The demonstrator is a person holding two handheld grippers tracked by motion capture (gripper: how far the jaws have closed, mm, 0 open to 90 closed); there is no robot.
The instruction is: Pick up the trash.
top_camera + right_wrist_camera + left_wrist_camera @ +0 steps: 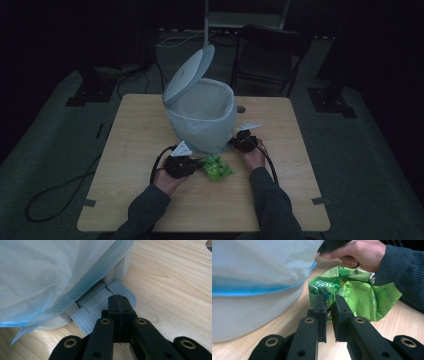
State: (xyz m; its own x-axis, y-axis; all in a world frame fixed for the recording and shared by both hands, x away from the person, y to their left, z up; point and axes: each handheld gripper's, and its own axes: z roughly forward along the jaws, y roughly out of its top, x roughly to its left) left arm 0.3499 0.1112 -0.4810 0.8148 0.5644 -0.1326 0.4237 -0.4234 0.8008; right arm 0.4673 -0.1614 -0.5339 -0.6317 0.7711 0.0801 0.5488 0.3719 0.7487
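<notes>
A white pedal bin [202, 117] stands mid-table with its lid [189, 75] tilted up and a pale bag with a blue hem [249, 288] lining it. In front of it is a crumpled green wrapper [216, 168] [359, 293], with my left gripper [199, 164] [330, 303] shut on its near edge. My right gripper [235, 144] [120, 300] has its jaws shut flat together, nothing between them. Its tips rest on the bin's grey ribbed pedal [86, 316]. The hand holding the right gripper [359, 252] is just beyond the wrapper.
The wooden table [140, 130] has bare room to the left and right of the bin and along its near edge. A dark folding chair [270, 55] stands behind the table. Cables [55, 195] trail over the floor at the left.
</notes>
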